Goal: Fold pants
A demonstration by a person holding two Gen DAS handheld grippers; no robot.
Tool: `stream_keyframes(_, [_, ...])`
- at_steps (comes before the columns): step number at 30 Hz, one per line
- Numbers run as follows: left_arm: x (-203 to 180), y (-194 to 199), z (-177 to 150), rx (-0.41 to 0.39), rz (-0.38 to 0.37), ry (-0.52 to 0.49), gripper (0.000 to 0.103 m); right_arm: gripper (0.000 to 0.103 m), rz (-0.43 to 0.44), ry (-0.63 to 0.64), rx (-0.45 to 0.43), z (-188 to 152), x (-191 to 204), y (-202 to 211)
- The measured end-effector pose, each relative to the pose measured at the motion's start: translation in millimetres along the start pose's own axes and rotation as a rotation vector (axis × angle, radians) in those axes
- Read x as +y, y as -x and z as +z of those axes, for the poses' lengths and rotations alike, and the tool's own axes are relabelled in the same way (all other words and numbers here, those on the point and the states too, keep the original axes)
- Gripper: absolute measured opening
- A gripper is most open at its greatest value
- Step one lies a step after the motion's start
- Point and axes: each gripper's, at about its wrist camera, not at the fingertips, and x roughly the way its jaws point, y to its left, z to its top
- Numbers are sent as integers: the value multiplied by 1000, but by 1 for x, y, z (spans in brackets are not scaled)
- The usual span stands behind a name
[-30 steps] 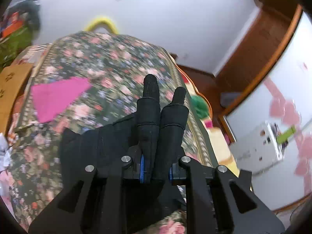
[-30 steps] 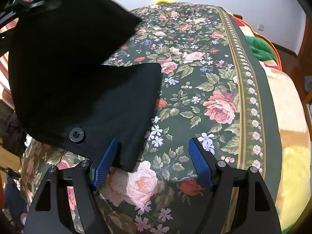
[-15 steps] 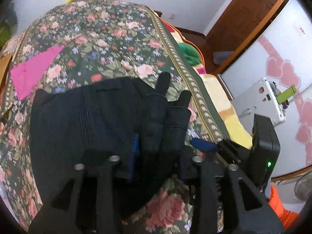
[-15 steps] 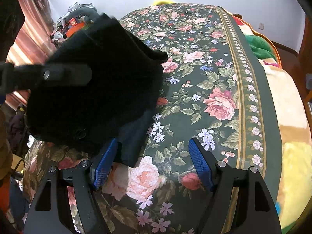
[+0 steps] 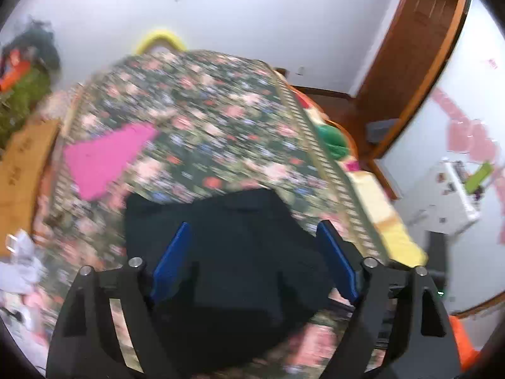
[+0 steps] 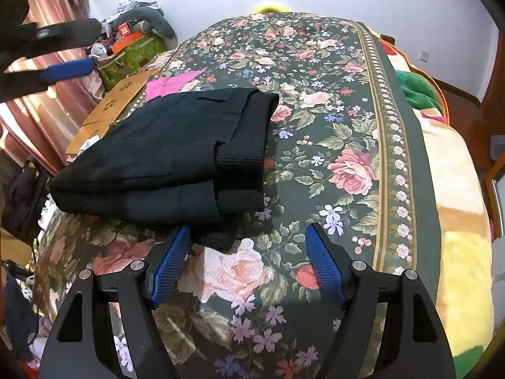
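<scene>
Black pants [image 6: 176, 154] lie folded on the bed [image 6: 347, 126]; left gripper [image 5: 252, 259] and right gripper [image 6: 246, 262] hover empty, jaws spread, letting the stack settle.

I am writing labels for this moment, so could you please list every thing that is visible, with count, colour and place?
pants: one, black, folded in layers on the bed's left part.
bedspread: one, dark green with pink roses, covering the bed.
pink cloth: one, pink, flat on the bedspread beyond the pants.
cardboard box: one, brown, beside the bed's left edge.
green cloth: one, green, at the bed's right edge.
door: one, brown wood, far right.
left hand-held gripper: one, black with blue pads, open above the pants.
right hand-held gripper: one, same colours, open, at the pants' near corner.
</scene>
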Motion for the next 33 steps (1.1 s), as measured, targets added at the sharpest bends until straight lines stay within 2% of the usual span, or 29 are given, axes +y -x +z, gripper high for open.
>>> stream_keyframes(2, [16,-4,9,0,75,10,85,72,-8,-4,-13,-2,-1,4])
stream_keyframes(5, [39,-18,24,18,103,20,89,72,-19,-22,-21,-3,-6,8])
stream_keyframes(9, [69,-47,40,40,197,21,90,73,-18,-70,-28,-5,-13,12])
stream_keyframes(14, [104,-115,42,186,280,7,90,73,-26,-100,-25,-8,-20,14])
stream_keyframes(19, [130,-174,23,347,357,-7,90,73,-38,-123,-18,-10,-28,16])
stream_keyframes(21, [137,-186,13,384,349,-13,94,73,-42,-133,-23,-10,-31,18])
stream_keyframes(27, [152,-169,-12,370,265,8,97,73,-51,-148,-45,-6,-36,24])
stream_keyframes(33, [146,-135,-41,349,309,-49,97,73,-41,-124,-81,0,-27,35])
